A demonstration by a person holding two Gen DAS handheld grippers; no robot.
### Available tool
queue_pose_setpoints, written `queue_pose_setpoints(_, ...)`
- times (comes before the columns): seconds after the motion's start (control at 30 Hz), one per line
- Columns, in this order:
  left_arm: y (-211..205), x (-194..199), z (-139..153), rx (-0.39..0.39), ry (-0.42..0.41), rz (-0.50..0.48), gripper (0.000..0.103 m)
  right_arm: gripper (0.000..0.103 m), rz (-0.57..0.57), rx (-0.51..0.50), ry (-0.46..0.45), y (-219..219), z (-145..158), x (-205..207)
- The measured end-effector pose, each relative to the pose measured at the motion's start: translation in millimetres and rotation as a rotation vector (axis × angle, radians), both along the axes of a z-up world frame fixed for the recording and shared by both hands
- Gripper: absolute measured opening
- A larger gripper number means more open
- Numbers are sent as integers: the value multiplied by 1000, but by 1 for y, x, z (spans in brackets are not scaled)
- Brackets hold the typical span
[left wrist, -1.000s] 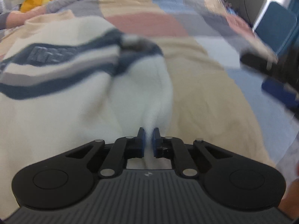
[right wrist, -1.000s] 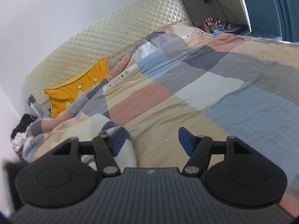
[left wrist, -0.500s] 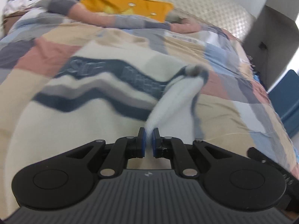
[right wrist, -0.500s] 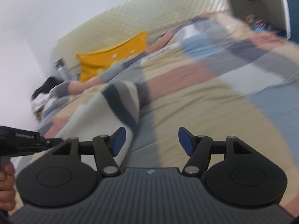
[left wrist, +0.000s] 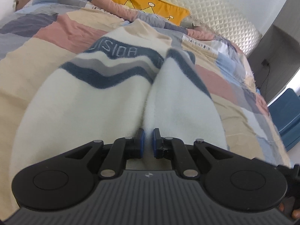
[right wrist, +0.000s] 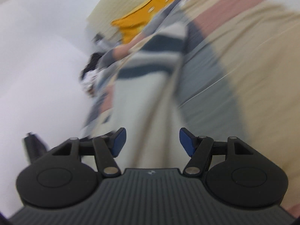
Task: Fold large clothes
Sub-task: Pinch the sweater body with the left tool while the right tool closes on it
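A cream sweater [left wrist: 97, 101] with navy and grey wavy stripes lies spread on the bed. My left gripper [left wrist: 147, 140] is shut on a fold of the sweater's sleeve [left wrist: 180, 105], which lies folded over the body at its right side. In the blurred right wrist view the sweater [right wrist: 148, 82] runs away from the gripper. My right gripper [right wrist: 151, 140] is open and empty, just above the sweater's near edge.
The bed has a patchwork cover [left wrist: 230, 82] of beige, pink, grey and blue. A yellow cushion [left wrist: 150, 1] lies by the quilted headboard [left wrist: 215, 9]. A blue chair [left wrist: 288, 116] stands at the right, off the bed.
My left gripper has carried the sleeve to the left, over the sweater's body, and it now lies flatter. My right gripper has swung left and down towards the sweater, staying open.
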State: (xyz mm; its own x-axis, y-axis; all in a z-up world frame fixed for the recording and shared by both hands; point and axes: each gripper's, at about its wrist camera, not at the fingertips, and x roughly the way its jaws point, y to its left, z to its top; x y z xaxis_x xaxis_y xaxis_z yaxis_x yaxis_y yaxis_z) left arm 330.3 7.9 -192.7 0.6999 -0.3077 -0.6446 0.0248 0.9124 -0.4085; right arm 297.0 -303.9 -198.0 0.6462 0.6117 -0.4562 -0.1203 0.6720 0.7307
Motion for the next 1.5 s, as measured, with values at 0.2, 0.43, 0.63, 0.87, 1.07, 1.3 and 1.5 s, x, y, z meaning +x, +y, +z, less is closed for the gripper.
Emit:
queue_pose_setpoints(0.2, 20, -8, 4, -84, -8, 8, 9, 66, 177, -32, -38, 45, 10, 0)
queue_pose_setpoints(0.43, 36, -19, 12, -107, -25, 47, 9, 66, 193, -35, 22, 57, 3, 4)
queue_pose_setpoints(0.63, 44, -21, 5, -135, 8, 96, 9, 65, 201, -121, 42, 67, -4, 4)
queue_pose_setpoints(0.87, 46, -38, 9, -141, 7, 93, 9, 16, 53, -323, 0, 90, 6, -19)
queue_pose_setpoints(1.07, 37, -50, 15, -131, -9, 58, 9, 9, -57, -380, -51, 67, 39, -32)
queue_pose_setpoints(1.3, 32, -57, 10, -126, 5, 35, 9, 8, -172, -532, -82, 4, 85, -18)
queue_pose_setpoints(1.5, 31, -62, 11, -131, 0, 17, 9, 8, -255, -766, -138, -66, 144, 20)
